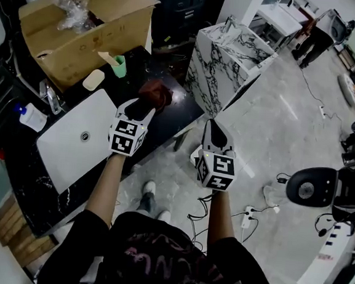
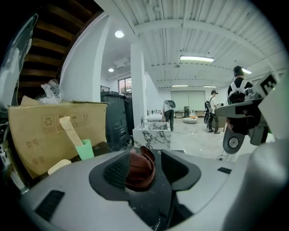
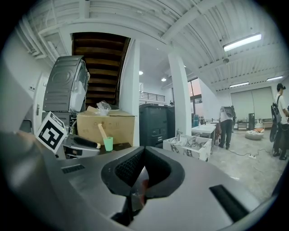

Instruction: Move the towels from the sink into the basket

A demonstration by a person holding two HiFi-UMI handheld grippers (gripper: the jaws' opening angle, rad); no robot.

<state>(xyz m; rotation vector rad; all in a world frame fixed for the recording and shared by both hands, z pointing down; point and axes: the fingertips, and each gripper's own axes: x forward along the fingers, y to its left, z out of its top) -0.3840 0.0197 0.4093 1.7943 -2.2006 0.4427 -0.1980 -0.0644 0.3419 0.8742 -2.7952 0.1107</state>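
Note:
A crumpled dark red towel lies on the black counter just ahead of my left gripper. In the left gripper view the towel sits between the spread jaws of the left gripper. It leans against the left pad, and the right pad stands clear of it. My right gripper hangs over the floor to the right of the counter's edge. The pads of the right gripper meet at the tip with nothing between them. The white marbled sink block stands beyond both grippers. No basket shows.
A cardboard box with plastic wrap in it, a green cup with a scoop and a closed laptop share the counter. Cables and a power strip lie on the floor. People stand far off.

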